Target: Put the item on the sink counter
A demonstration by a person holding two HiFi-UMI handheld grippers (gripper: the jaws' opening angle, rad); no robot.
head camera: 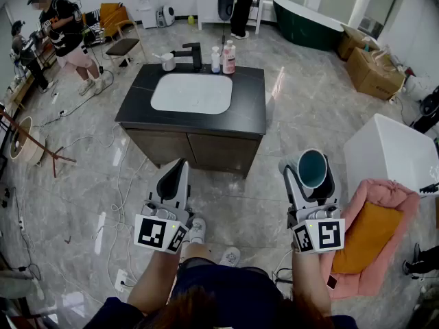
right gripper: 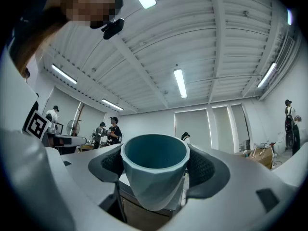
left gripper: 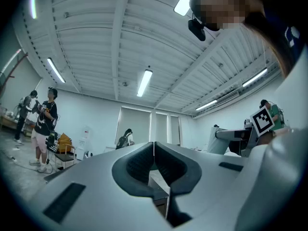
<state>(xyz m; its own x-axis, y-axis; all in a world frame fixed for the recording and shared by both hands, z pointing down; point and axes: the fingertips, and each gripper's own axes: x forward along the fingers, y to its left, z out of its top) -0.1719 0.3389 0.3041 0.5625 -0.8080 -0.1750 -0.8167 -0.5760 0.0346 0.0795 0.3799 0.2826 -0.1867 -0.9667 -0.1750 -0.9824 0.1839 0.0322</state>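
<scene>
The fingers [right gripper: 206, 171] of the right gripper [head camera: 312, 171] press on both sides of a teal cup [right gripper: 155, 170], which sits upright between them with its mouth open to the camera. The left gripper [left gripper: 153, 149] has its fingers shut against each other with nothing between them. Both grippers are held side by side over the marble floor [head camera: 89, 177], so the cup is well apart from the black-topped sink table [head camera: 250, 100] ahead. That table carries a white basin [head camera: 192, 92], a black faucet [head camera: 194, 53] and two bottles [head camera: 228, 57] along its far edge. A pink cushion [head camera: 394, 197] lies just right of the right gripper.
</scene>
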